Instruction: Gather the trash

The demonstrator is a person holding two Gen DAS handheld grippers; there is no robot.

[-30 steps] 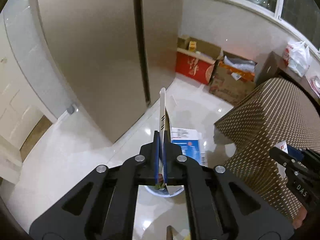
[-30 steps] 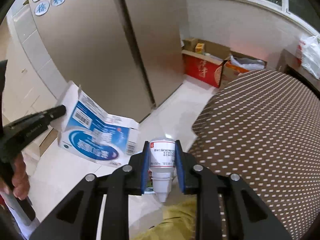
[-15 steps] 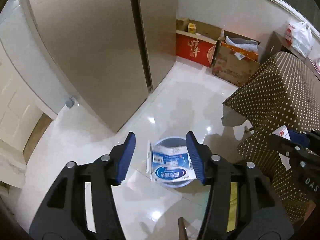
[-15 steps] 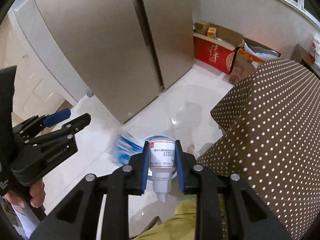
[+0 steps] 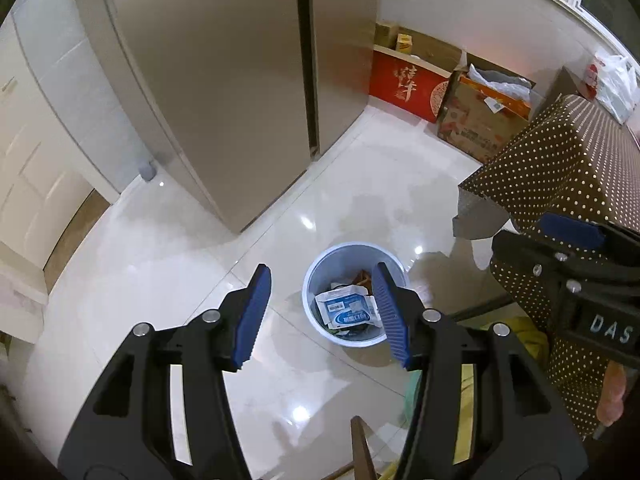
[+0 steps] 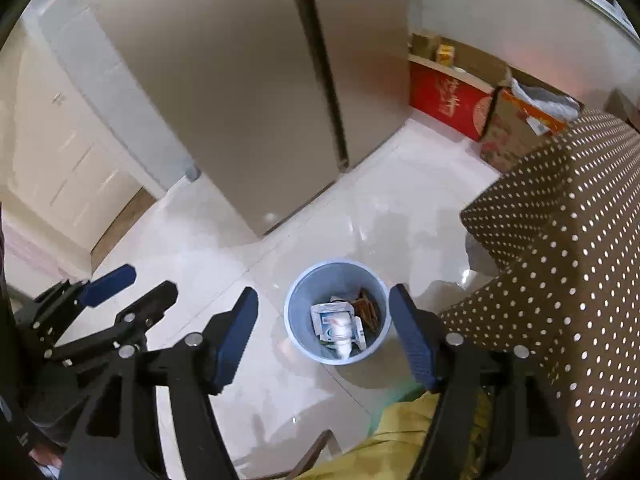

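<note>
While a tall steel fridge (image 5: pixel 224 80) fills the back of both wrist views, a glossy white tiled floor (image 5: pixel 168 264) spreads out beneath it, and a table under a brown dotted cloth (image 6: pixel 560 240) stands on the right. Against the far wall sit a red box (image 5: pixel 404 84) and a brown carton (image 5: pixel 480 120) stuffed with bags. On the floor, between fridge and table, stands a pale blue bin (image 5: pixel 320 272), upright and open-topped. Both grippers hover above it, well apart from its contents. Seen from the left wrist, the left gripper (image 5: pixel 320 316) has its blue-padded jaws spread wide with nothing between them, and the bin shows through the gap, toward the right finger. From the right wrist, the right gripper (image 6: pixel 326 336) is likewise released, jaws wide and empty, with the bin framed almost squarely between its fingers. Inside the bin lies a white and blue carton (image 5: pixel 347 309), flat on top of other scraps, beside some brown wrappers (image 6: pixel 366 308). A small white bottle (image 6: pixel 344 338) lies on the carton, blurred in the right wrist view
</note>
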